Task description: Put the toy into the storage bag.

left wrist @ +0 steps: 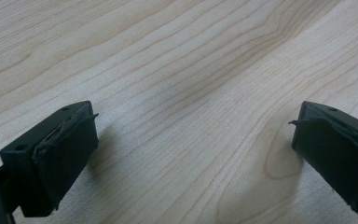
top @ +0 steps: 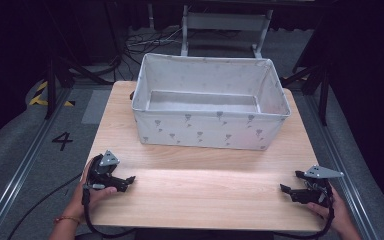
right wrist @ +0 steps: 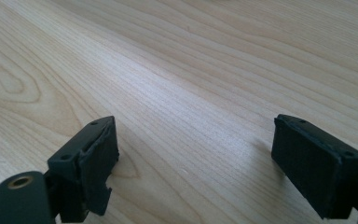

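Note:
A white fabric storage box [top: 210,131] with a small grey print stands open at the back middle of the wooden table [top: 205,195]; its inside looks bare. My left gripper [top: 128,181] rests at the table's front left, held in a hand, pointing right. My right gripper [top: 288,183] rests at the front right, pointing left. In the left gripper view the left gripper [left wrist: 193,140] stands open, its jaws wide apart over bare wood. In the right gripper view the right gripper [right wrist: 193,154] is open too, with nothing between the jaws.
Grey floor surrounds the table, with a painted "4" [top: 62,140] at the left and metal rails [top: 15,180] along both sides. Cables [top: 145,42] and a metal frame [top: 225,25] lie behind the box. Bare wood stretches between the two grippers.

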Action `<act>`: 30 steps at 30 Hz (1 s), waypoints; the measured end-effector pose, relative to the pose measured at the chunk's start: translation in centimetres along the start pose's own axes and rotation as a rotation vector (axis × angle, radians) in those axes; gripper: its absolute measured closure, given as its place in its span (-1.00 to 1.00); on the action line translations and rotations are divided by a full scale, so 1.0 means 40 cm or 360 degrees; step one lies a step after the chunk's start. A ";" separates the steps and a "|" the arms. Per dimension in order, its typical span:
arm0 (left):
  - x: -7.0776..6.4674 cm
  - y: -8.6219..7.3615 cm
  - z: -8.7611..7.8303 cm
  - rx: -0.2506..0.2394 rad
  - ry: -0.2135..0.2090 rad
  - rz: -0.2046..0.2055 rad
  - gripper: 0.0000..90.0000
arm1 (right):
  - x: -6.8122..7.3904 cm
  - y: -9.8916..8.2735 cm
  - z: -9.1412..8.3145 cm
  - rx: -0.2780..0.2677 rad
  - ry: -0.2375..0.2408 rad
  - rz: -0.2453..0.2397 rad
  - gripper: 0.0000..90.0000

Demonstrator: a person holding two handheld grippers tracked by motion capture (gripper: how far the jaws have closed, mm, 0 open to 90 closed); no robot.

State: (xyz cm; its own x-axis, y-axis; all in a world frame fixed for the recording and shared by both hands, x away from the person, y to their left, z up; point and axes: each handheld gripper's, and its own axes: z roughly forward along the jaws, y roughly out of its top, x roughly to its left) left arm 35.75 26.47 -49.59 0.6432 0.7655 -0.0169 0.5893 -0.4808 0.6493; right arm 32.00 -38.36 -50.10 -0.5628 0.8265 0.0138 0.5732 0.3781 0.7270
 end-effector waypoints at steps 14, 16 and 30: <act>-0.001 0.000 0.001 -0.0008 0.0023 -0.0011 -0.99 | 0.001 0.000 0.000 -0.0003 -0.0004 -0.0002 -0.67; -0.001 0.000 0.001 -0.0009 0.0021 -0.0014 -0.99 | 0.001 0.000 0.000 -0.0002 -0.0005 -0.0002 -0.67; 0.000 0.000 0.000 -0.0001 0.0031 -0.0031 -0.99 | 0.001 0.000 0.000 -0.0002 -0.0006 0.0000 -0.67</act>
State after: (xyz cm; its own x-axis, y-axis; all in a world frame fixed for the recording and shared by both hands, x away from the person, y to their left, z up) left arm 35.76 26.46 -49.60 0.6220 0.7829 -0.0148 0.6012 -0.4654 0.6496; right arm 31.96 -38.33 -50.10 -0.5605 0.8281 0.0112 0.5724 0.3776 0.7279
